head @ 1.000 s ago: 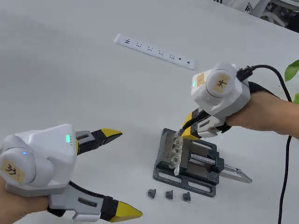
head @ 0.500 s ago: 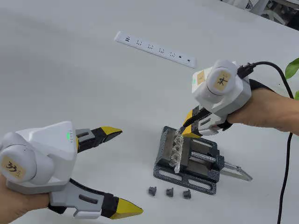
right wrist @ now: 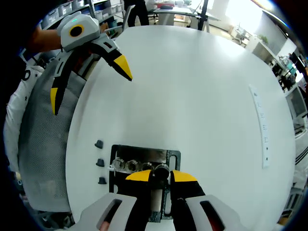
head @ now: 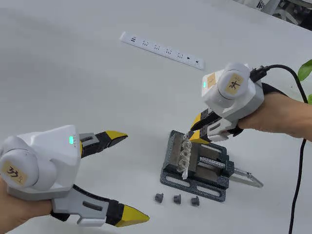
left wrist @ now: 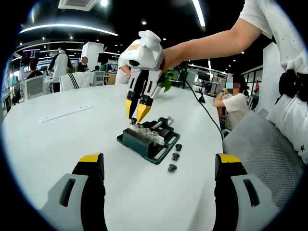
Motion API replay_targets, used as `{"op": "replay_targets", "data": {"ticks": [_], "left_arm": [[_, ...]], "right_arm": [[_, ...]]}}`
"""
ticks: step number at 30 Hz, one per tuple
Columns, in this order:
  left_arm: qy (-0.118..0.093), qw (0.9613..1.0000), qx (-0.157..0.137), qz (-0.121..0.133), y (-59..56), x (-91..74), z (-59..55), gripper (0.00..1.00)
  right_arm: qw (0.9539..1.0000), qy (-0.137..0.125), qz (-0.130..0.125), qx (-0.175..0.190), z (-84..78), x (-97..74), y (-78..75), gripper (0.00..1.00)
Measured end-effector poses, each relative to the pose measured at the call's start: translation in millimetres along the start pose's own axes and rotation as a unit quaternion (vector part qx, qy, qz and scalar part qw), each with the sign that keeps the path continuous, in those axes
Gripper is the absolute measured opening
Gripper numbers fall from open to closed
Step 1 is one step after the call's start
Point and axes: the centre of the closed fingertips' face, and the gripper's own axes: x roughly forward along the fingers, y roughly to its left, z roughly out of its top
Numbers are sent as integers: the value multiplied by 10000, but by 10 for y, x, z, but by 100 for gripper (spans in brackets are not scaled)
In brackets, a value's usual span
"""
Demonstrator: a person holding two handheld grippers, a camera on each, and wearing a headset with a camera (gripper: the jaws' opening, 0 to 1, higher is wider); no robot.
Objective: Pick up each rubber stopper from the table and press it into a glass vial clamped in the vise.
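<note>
1. Since the earlier frames, the right gripper [left wrist: 135,115] has leaned slightly away from the vise [head: 195,187]. Its tips remain over the end vial [head: 187,143], at the far end of the vise from the loose stoppers [head: 176,198].
2. Its fingers are closed on a dark rubber stopper [right wrist: 154,174] held at that vial's mouth. Whether it is seated cannot be told.
3. The left gripper [head: 135,179] hovers over the bench [head: 73,73], well apart from the vise, with its fingers spread wide and empty.
4. Three loose stoppers lie just beside the vise.
5. To seat the stopper well, centre it on the mouth, keep it upright and press straight down. Side load risks cracking the glass.
</note>
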Motion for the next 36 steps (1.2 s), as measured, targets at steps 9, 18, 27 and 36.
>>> {"op": "replay_targets", "data": {"ticks": [9, 18, 27, 36], "left_arm": [[10, 10000, -8, 5, 5, -1, -11, 95], [10, 10000, -16, -9, 0, 9, -14, 95], [-2, 10000, -34, -7, 6, 2, -14, 94], [-20, 10000, -46, -9, 17, -2, -10, 94]], "right_arm": [[9999, -124, -108, -6, 24, -88, -21, 4], [9999, -140, -88, -5, 11, -74, -5, 1], [9999, -120, -60, -30, 13, -37, 11, 1], [9999, -86, -61, -69, 32, -12, -20, 0]]}}
